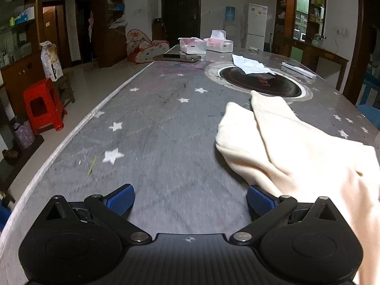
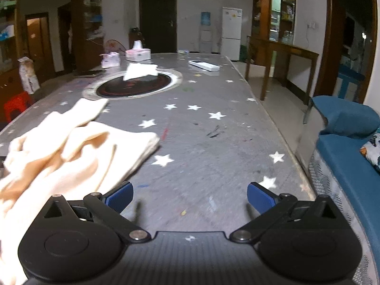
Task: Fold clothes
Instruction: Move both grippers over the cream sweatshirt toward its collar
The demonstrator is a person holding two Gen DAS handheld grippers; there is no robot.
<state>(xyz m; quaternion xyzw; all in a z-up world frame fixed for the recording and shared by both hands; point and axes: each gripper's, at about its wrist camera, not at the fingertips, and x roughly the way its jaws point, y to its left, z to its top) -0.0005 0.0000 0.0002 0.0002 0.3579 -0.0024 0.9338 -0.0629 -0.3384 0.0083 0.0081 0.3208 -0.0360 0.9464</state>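
Observation:
A cream garment [image 1: 296,147] lies crumpled on the grey star-patterned table [image 1: 154,123], to the right of my left gripper [image 1: 190,200]. That gripper is open, its blue pads wide apart over bare tabletop; the right pad sits at the cloth's near edge. In the right wrist view the same cream garment [image 2: 71,152] spreads at the left, loosely bunched, with one part reaching toward the round hotplate. My right gripper [image 2: 190,198] is open over the bare table, the cloth just left of its left pad. Neither gripper holds anything.
A round black hotplate [image 1: 258,80] is set into the table's middle, with a crumpled tissue [image 1: 251,65] on it. Tissue boxes [image 1: 206,44], a phone [image 1: 180,58] and a white remote [image 2: 204,65] lie farther back. A red stool [image 1: 44,104] stands left; a blue sofa [image 2: 344,147] lies right.

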